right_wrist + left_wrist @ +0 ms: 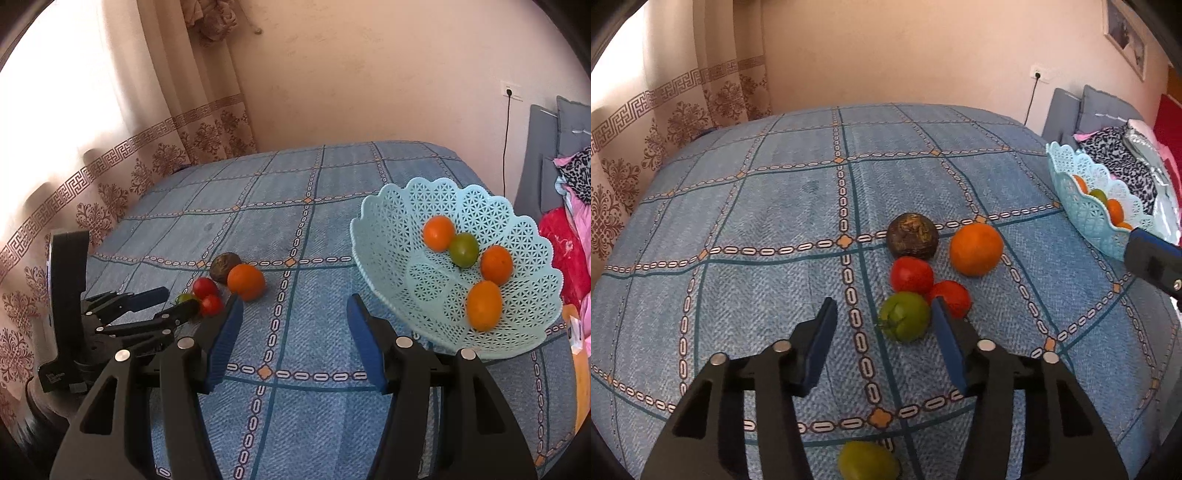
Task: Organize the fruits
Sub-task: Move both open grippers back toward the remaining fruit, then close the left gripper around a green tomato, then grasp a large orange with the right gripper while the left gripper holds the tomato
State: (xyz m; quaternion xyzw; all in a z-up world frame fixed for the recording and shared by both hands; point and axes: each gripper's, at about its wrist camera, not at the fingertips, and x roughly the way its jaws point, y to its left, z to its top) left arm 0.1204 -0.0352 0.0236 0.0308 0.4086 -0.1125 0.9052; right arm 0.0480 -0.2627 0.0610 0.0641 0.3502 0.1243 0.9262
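On the blue checked tablecloth lies a cluster of fruit: a dark brown fruit, an orange, two red tomatoes and a green tomato. My left gripper points down at the green tomato, which sits between its blue pads. The right pad is at the tomato's side and the left pad stands well apart from it. My right gripper is open over bare cloth with nothing in it, just left of the light-blue lattice basket. The basket holds three oranges and a green fruit.
A yellow-green fruit lies near the table's front edge, under the left gripper. A patterned curtain hangs at the left. Grey cushions and piled clothes lie beyond the basket at the right.
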